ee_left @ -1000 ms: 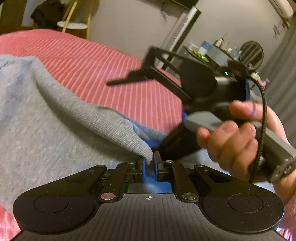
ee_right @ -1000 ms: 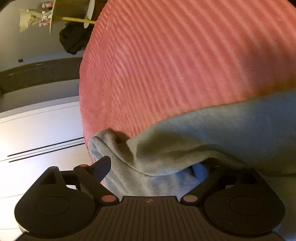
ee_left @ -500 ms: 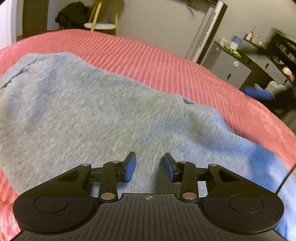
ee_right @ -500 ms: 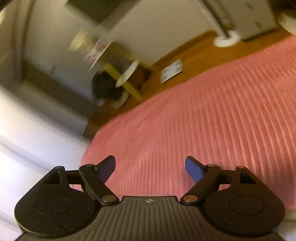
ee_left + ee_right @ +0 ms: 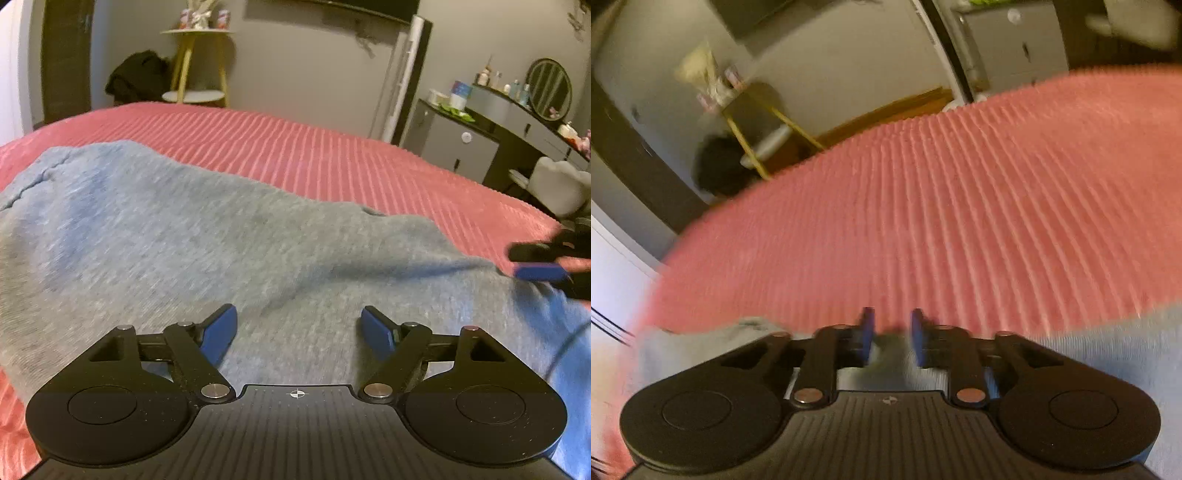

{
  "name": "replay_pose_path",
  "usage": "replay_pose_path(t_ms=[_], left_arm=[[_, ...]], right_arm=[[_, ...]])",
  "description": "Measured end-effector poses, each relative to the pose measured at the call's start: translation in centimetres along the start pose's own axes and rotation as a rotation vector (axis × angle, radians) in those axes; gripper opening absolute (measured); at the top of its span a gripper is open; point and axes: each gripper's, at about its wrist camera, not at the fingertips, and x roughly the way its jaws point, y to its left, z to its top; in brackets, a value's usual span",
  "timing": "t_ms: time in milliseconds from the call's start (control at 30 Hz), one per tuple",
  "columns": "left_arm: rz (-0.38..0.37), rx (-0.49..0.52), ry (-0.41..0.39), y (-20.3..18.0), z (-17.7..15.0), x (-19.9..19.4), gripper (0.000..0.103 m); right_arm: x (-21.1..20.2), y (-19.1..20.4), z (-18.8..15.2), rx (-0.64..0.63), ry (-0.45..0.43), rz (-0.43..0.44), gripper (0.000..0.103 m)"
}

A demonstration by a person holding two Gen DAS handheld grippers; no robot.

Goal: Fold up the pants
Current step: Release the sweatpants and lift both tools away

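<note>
Your left gripper (image 5: 298,328) opening, empty, above grey pants (image 5: 184,240), fold laid on pink ribbed bedspread (image 5: 332,155). Right gripper (image 5: 889,339) closing at pants edge; grip on fabric unconfirmed, blurred.

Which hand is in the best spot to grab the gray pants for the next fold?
Probably the right. The right gripper sits at the edge of the gray pants, jaws closing, cloth seemingly between them. The left gripper hangs over the flat middle, jaws opening, pinching nothing, so it would need to find an edge first.
</note>
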Motion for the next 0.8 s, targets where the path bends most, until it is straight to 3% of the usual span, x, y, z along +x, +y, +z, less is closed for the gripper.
replay_pose_path(t_ms=[67, 167, 233, 300, 400, 433, 500, 567, 633, 800], left_arm=[[-0.036, -0.009, -0.006, -0.2, 0.0, -0.2, 0.082], [-0.098, -0.009, -0.017, -0.9, -0.5, -0.8, 0.082], [-0.071, 0.052, -0.024, -2.1, -1.1, -1.2, 0.082], [-0.040, 0.124, -0.019, -3.8, -1.8, -1.5, 0.082], [-0.033, 0.213, -0.002, -6.0, -2.8, -2.1, 0.084], [-0.035, 0.226, 0.013, -6.7, -3.0, -2.4, 0.086], [-0.028, 0.226, 0.036, -7.5, -3.4, -2.6, 0.087], [-0.024, 0.222, 0.048, -8.5, -3.6, -2.8, 0.088], [-0.028, 0.217, 0.063, -9.2, -3.7, -3.1, 0.088], [-0.021, 0.235, 0.083, -11.2, -4.4, -3.7, 0.089]], right_arm=[[-2.3, -2.1, -1.7, 0.090, 0.046, 0.097, 0.027], [-6.0, -6.7, -4.7, 0.169, 0.080, 0.094, 0.029], [-9.2, -11.5, -6.4, 0.252, 0.048, 0.081, 0.029], [-13.1, -16.1, -7.5, 0.352, -0.042, 0.065, 0.029], [-19.6, -20.1, -8.2, 0.381, -0.202, -0.187, 0.032], [-21.7, -20.9, -8.7, 0.384, -0.237, -0.253, 0.037], [-24.8, -22.2, -9.8, 0.408, -0.288, -0.369, 0.066], [-26.5, -23.2, -10.9, 0.407, -0.304, -0.475, 0.066], [-27.2, -24.0, -12.2, 0.426, -0.294, -0.512, 0.066], [-30.5, -25.9, -15.6, 0.428, -0.333, -0.500, 0.067]])
